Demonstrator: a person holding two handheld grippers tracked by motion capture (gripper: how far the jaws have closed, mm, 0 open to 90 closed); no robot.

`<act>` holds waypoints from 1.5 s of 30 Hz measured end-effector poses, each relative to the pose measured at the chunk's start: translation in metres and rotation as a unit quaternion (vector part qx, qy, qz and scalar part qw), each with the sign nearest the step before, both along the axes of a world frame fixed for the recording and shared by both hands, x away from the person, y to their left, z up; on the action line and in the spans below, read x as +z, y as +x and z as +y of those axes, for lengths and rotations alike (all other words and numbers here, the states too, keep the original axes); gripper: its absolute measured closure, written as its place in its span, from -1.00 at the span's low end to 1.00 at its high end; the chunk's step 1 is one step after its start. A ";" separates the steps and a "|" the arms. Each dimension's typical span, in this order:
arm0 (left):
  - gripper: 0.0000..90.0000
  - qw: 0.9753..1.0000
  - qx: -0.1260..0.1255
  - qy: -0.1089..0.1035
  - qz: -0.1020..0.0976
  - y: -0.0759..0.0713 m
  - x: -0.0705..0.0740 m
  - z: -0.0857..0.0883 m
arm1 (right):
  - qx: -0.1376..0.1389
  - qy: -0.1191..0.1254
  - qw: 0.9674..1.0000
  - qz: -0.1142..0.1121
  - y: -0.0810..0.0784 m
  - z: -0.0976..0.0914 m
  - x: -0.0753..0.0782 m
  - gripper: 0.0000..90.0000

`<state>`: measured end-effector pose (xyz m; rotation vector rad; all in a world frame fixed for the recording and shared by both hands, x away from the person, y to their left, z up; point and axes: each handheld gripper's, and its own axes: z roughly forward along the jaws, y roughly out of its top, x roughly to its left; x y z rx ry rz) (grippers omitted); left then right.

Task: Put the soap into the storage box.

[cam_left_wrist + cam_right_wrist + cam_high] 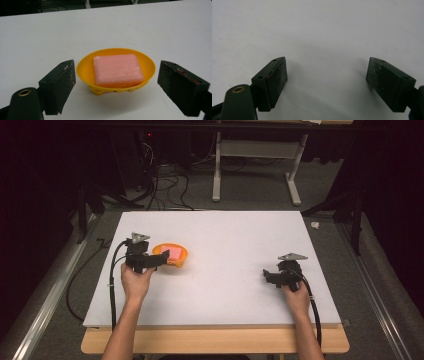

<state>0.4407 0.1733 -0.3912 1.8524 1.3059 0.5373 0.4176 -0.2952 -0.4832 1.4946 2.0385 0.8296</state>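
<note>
Holding the left gripper (116, 85) spread wide, just short of an orange dish (115, 72) carrying a pink soap bar (117, 70), both sitting ahead between its untouching pads. Keeping the right gripper (327, 82) spread too, over bare white table (319, 30), well apart.

place: lab | signs: dark curtains (45, 180), floor cables (165, 185), white table (225, 230)

In the high view, the left gripper (159, 257) is covering the near-left rim of the yellow soap dish (176, 256). In the left gripper view, the pink soap (117, 70) is hiding the dish's floor, and the bottom edge is cutting off both jaws.
</note>
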 end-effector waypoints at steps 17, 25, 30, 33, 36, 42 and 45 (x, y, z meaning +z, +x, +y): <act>-0.57 0.999 -0.025 -0.017 -0.020 -0.028 0.000 0.021 | 0.001 -0.001 1.000 0.000 0.000 0.000 0.000 -0.60; -0.56 0.999 -0.018 -0.024 -0.017 -0.041 -0.011 0.033 | 0.001 -0.001 1.000 0.000 0.000 0.000 0.000 -0.60; -0.56 0.999 -0.016 -0.030 -0.016 -0.046 -0.017 0.038 | 0.001 -0.001 1.000 0.000 0.000 0.000 0.000 -0.60; -0.57 0.999 -0.017 -0.031 -0.012 -0.049 -0.021 0.040 | 0.001 -0.001 1.000 0.000 0.000 0.000 0.000 -0.60; -0.57 0.999 -0.014 -0.033 -0.010 -0.051 -0.025 0.042 | 0.001 -0.001 1.000 0.000 0.000 0.000 0.000 -0.60; -0.57 0.999 -0.010 -0.033 -0.004 -0.053 -0.033 0.045 | 0.000 0.000 1.000 0.000 0.000 0.000 0.000 -0.60; -0.56 0.999 -0.009 -0.035 -0.001 -0.053 -0.036 0.046 | 0.000 0.000 1.000 0.000 0.000 0.000 0.000 -0.60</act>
